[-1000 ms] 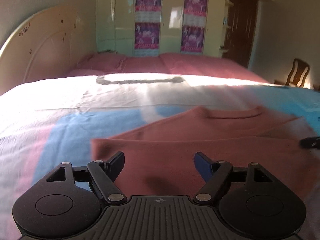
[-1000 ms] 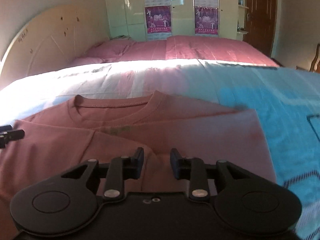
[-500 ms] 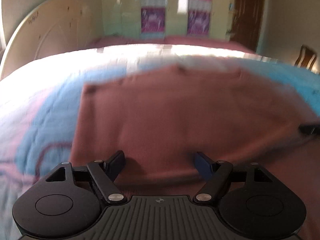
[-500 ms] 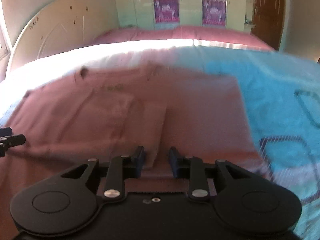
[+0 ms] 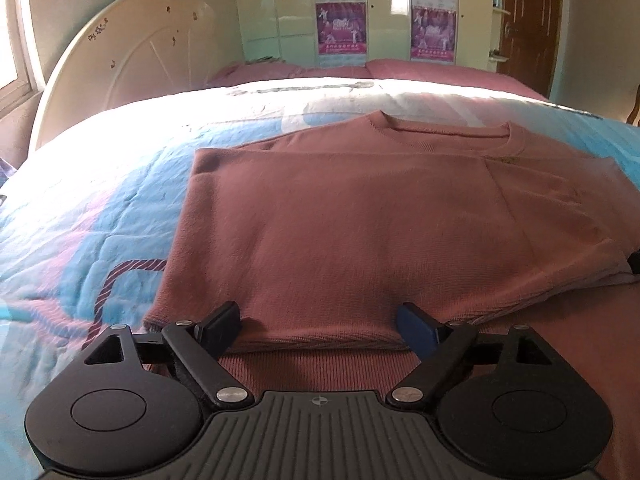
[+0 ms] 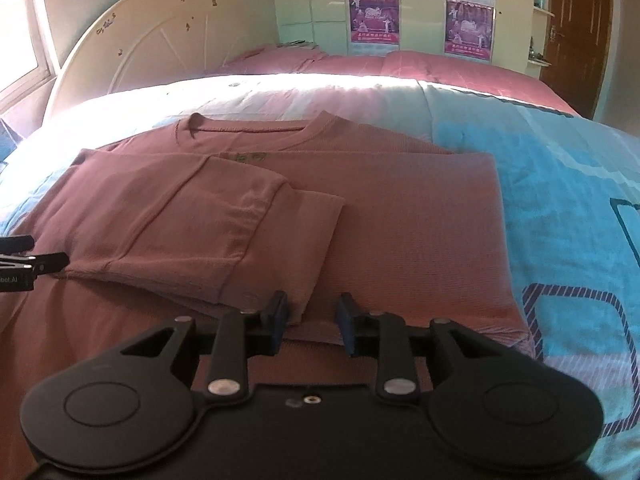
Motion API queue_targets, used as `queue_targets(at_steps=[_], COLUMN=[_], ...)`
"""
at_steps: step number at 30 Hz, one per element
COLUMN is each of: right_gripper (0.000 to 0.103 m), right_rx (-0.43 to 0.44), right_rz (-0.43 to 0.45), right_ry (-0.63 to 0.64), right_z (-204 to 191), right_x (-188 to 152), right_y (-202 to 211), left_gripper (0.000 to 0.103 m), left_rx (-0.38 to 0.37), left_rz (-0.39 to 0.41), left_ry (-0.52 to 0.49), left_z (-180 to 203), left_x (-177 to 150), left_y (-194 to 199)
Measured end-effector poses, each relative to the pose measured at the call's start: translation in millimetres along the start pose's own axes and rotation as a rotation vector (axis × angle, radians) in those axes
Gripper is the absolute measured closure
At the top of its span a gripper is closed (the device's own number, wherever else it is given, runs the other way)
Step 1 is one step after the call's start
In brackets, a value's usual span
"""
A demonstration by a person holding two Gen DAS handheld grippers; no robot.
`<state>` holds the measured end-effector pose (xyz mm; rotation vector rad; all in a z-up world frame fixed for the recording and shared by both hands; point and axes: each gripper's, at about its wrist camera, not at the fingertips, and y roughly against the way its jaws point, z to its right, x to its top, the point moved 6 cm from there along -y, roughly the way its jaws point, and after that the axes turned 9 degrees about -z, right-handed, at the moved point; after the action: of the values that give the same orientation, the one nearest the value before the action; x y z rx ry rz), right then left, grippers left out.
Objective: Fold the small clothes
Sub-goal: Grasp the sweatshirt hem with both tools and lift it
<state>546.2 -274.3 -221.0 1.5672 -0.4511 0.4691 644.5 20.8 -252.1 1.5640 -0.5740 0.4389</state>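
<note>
A dusty-pink sweater lies flat on the bed with its collar at the far side. A sleeve is folded across the chest. My left gripper hovers at the near edge of the folded upper layer. Its jaws are opening wide; that edge lies between them and the pads do not touch it. My right gripper sits at the near edge on the sweater's right half. Its jaws stand a narrow gap apart over the cloth and the pads do not press on it. Each gripper's tip shows at the edge of the other's view.
The bed's blue, pink and white quilt surrounds the sweater, with more of it to the right. Pink bedding lies beyond. A cream headboard stands at the far left, a wardrobe with posters behind, and a brown door at the far right.
Both grippers have drawn back to the sweater's near edge and tipped downward, so the cloth fills more of each view. The left jaws stand slightly wider. The right jaws keep the same gap.
</note>
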Motion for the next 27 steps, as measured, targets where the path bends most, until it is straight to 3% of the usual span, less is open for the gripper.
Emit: queue_targets(at_steps=[3,5,13,17,21,27], right_gripper=[0.068,0.068,0.066,0.064,0.066,0.066], right_rx=[0.003,0.027,0.097,0.129,0.195,0.326], right_rz=[0.007,0.017,-0.003,-0.039,-0.068,-0.048], right_ry=[-0.038,-0.103,-0.294,-0.410,-0.511,-0.589], right_z=[6,17,76,102,108,95], right_x=[-1,-9,-82,-134,-181,-226], right_y=[15,29,89,114,129,150], left_gripper=[0.016,0.007,0.005,0.023,0.026,0.034], left_rx=[0.013,0.028,-0.054,-0.123,-0.202,-0.329], left_rz=[-0.011,-0.011,-0.001,-0.039,-0.035,-0.029], left_ry=[-0.021,-0.041,0.032,0.077,0.141,0.235], left_z=[1,-1,-48,-72,-85,-94], left_x=[-2,-14,-97,-141,-175,-204], left_y=[10,22,84,103,119,134])
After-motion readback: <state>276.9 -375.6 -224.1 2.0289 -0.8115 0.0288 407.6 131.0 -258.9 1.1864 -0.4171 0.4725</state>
